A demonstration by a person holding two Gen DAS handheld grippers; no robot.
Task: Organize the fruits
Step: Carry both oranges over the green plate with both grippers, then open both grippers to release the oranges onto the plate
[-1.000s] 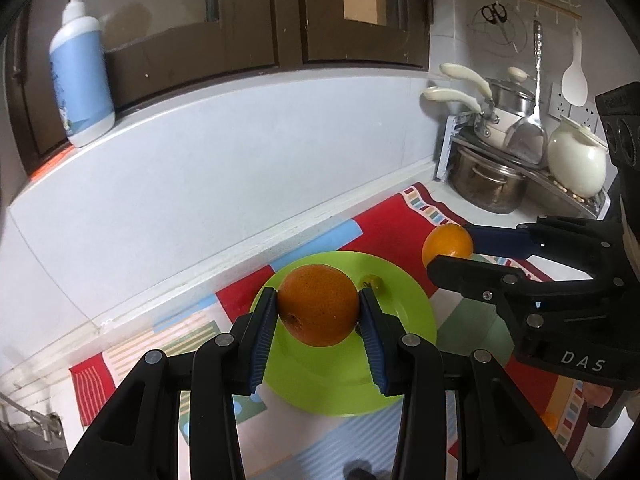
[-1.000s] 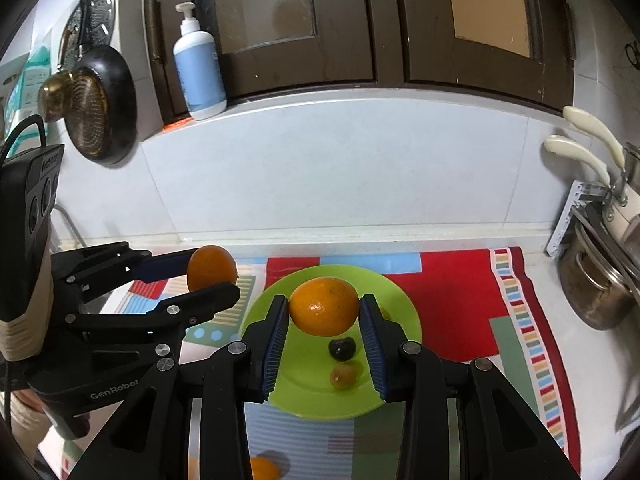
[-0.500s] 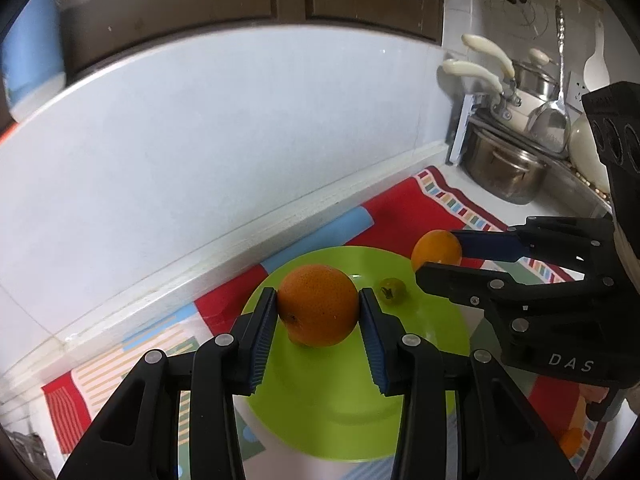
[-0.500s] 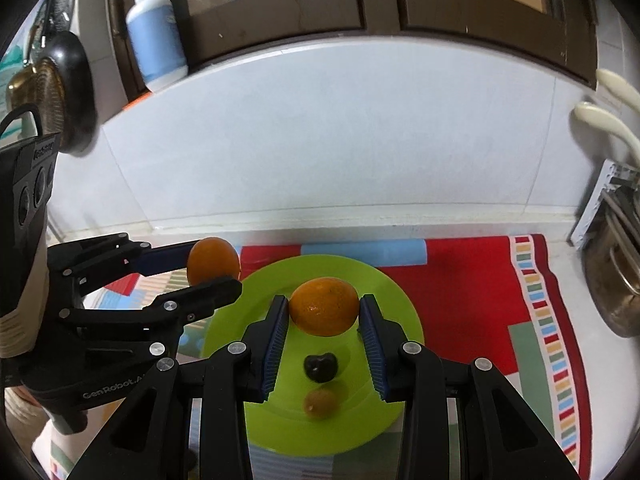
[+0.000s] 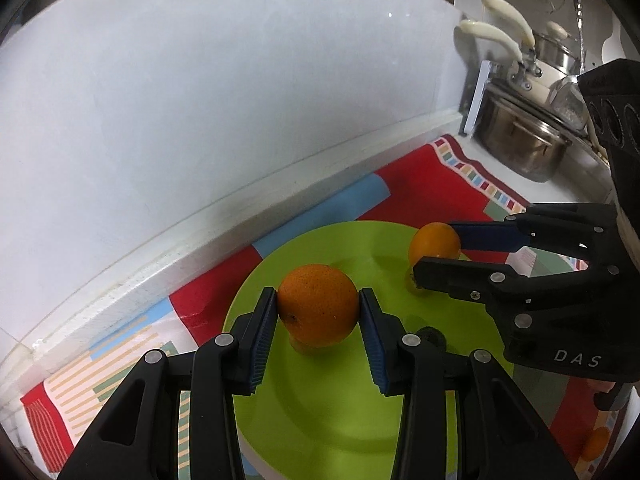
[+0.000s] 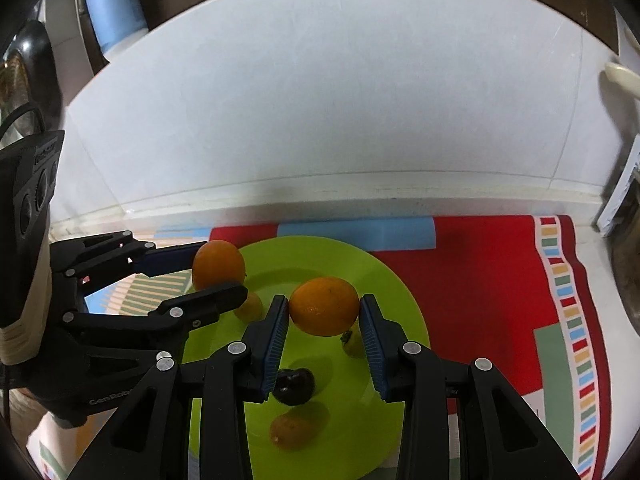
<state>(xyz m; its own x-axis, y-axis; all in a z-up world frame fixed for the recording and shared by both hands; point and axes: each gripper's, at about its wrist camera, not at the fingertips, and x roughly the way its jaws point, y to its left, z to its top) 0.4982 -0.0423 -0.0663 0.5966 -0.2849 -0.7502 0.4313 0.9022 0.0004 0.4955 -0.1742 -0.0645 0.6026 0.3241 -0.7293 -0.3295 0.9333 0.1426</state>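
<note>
My left gripper (image 5: 318,314) is shut on a dark orange (image 5: 317,305), held low over the lime-green plate (image 5: 320,408). My right gripper (image 6: 324,314) is shut on a lighter orange (image 6: 324,306) over the same plate (image 6: 384,276). Each gripper shows in the other's view, the right one (image 5: 434,250) with its orange (image 5: 434,240), the left one (image 6: 218,272) with its orange (image 6: 218,264). On the plate lie a dark fruit (image 6: 294,386), a small brownish-orange fruit (image 6: 290,430), a small yellow one (image 6: 250,306) and a greenish one (image 6: 352,342).
The plate sits on a red, blue and striped mat (image 6: 500,264) against a white tiled wall. Steel pots (image 5: 524,140) and cream-handled pans (image 5: 500,40) stand at the right. A blue pump bottle (image 6: 116,8) and a dark pan (image 6: 32,68) are upper left. A small orange fruit (image 5: 596,442) lies on the mat.
Both grippers have moved forward and down toward the plate, each still holding its orange. The plate now fills more of both views.
</note>
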